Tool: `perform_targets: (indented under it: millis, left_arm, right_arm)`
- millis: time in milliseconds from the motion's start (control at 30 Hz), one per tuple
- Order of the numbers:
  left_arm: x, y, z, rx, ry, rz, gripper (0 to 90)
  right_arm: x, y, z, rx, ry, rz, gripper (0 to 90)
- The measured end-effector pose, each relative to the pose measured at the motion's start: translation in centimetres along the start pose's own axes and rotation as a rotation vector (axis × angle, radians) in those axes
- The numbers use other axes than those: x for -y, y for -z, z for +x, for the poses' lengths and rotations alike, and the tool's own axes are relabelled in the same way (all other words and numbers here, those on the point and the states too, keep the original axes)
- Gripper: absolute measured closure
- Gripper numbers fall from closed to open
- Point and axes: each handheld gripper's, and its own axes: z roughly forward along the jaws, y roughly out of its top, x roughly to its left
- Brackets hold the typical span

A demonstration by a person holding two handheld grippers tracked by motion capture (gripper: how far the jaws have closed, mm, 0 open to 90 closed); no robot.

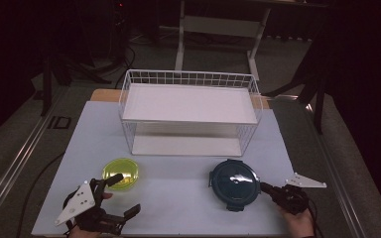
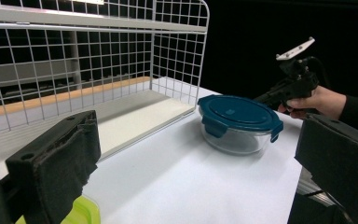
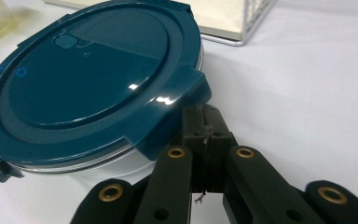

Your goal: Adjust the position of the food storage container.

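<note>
Right gripper view: a round glass bowl (image 3: 121, 165) with a dark blue snap lid (image 3: 88, 79) is seen just past the jaws of the right hand-held gripper (image 3: 206, 122). The jaws are clenched together with nothing between them, and their tip is tucked right under one of the lid's side flaps (image 3: 177, 109) — whether it touches cannot be told.

The bowl is set on the white tabletop (image 1: 178, 193), near the front edge, on the right side. It is judged to be heavy for its size, hard, smooth and easy to break, so it should be lifted slowly. The lid is stiff plastic, and the flaps around its rim are the best spots to be grabbed.

Off to the left, a small yellow-green bowl (image 1: 121, 172) is found, with the left hand-held gripper (image 1: 122, 194) beside it — its jaws are spread wide and hold nothing. Behind both bowls a white wire rack (image 1: 188, 111) is placed.
</note>
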Motion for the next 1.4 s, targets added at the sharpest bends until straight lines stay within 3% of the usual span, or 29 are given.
perform_targets:
  millis: [900,1033,1400]
  left_arm:
    - [0.1,-0.2,-0.1,0.013,-0.008,0.016,0.0]
    - [0.1,-0.1,-0.2,0.012,-0.006,0.015,0.0]
    - [0.2,-0.2,-0.2,0.013,-0.006,0.02,0.0]
  right_arm:
    - [-3.3,-5.2,3.2,-0.091,0.079,0.027,90.0]
    - [-3.2,-5.4,2.9,-0.114,0.052,0.017,90.0]
    - [-2.9,-4.9,3.2,-0.116,0.07,0.033,90.0]
